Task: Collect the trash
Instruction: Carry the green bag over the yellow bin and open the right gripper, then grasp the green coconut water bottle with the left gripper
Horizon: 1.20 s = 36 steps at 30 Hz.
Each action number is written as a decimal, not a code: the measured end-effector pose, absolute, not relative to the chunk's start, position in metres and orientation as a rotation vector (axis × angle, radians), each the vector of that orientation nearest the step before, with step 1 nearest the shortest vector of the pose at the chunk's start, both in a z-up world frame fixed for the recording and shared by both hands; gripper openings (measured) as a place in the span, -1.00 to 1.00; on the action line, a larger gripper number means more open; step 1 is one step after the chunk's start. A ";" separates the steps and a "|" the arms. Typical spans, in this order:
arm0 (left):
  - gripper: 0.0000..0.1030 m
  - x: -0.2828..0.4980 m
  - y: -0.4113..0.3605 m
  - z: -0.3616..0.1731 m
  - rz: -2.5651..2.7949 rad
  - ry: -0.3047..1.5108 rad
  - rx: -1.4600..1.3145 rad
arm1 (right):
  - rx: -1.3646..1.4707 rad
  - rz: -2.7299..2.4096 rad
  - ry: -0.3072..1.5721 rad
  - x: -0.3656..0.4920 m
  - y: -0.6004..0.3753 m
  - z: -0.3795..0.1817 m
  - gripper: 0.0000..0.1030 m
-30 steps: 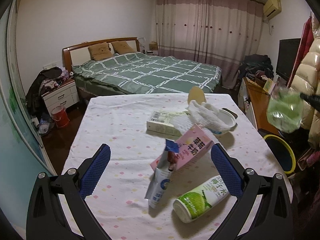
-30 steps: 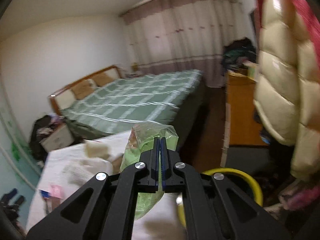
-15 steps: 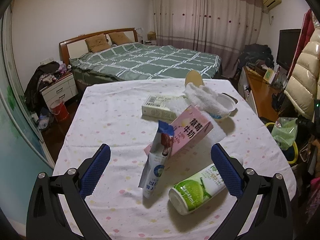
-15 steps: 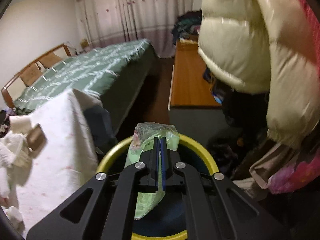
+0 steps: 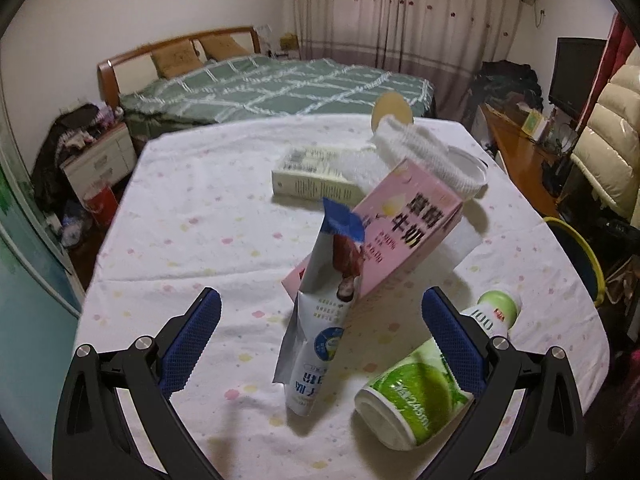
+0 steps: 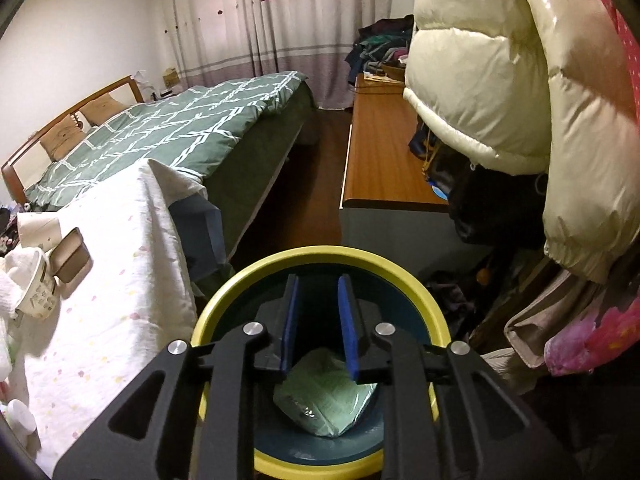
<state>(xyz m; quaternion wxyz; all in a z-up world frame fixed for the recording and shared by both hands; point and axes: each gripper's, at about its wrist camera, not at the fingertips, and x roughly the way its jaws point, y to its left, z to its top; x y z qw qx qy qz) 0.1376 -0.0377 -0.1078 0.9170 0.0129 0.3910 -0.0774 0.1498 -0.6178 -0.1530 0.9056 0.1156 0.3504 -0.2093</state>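
Note:
In the right wrist view my right gripper (image 6: 318, 298) hangs over the yellow-rimmed bin (image 6: 320, 254) with its jaws opening and nothing between them. A green plastic bag (image 6: 326, 400) lies inside the bin below the fingers. In the left wrist view my left gripper (image 5: 320, 324) is open above the table (image 5: 192, 216). Between its fingers stands a white-and-blue packet (image 5: 320, 332), leaning on a pink milk carton (image 5: 396, 228). A green-and-white bottle (image 5: 432, 376) lies on its side under the right finger.
Further back on the table lie a cream box (image 5: 316, 178) and a white cup with a cloth (image 5: 432, 160). The bin's rim (image 5: 576, 248) shows off the table's right edge. A bed (image 6: 160, 132), a wooden desk (image 6: 384, 152) and hanging puffy coats (image 6: 500, 80) surround the bin.
My right gripper came down over the bin, opened and let the green bag drop into it. My left gripper sank closer to the packet and carton.

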 end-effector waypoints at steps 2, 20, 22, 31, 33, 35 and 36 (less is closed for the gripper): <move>0.92 0.136 -0.034 -0.106 -0.184 0.819 -0.017 | 0.238 -0.425 0.724 0.150 -0.615 -0.152 -0.59; 0.91 0.156 -0.131 -0.135 -0.785 0.960 0.336 | 0.212 -0.344 0.734 0.152 -0.593 -0.144 -0.44; 0.87 0.164 -0.136 -0.145 -0.804 0.994 0.361 | 0.209 -0.341 0.735 0.152 -0.593 -0.144 -0.44; 0.06 0.163 -0.155 -0.160 -0.784 1.073 0.439 | 0.214 -0.315 0.728 0.147 -0.595 -0.141 -0.44; 0.06 0.159 -0.159 -0.158 -0.763 1.070 0.446 | 0.218 -0.309 0.723 0.145 -0.595 -0.141 -0.44; 0.03 0.152 -0.161 -0.153 -0.746 1.064 0.431 | 0.221 -0.304 0.716 0.142 -0.595 -0.140 -0.44; 0.02 0.150 -0.161 -0.148 -0.745 1.059 0.417 | 0.223 -0.300 0.709 0.139 -0.596 -0.138 -0.44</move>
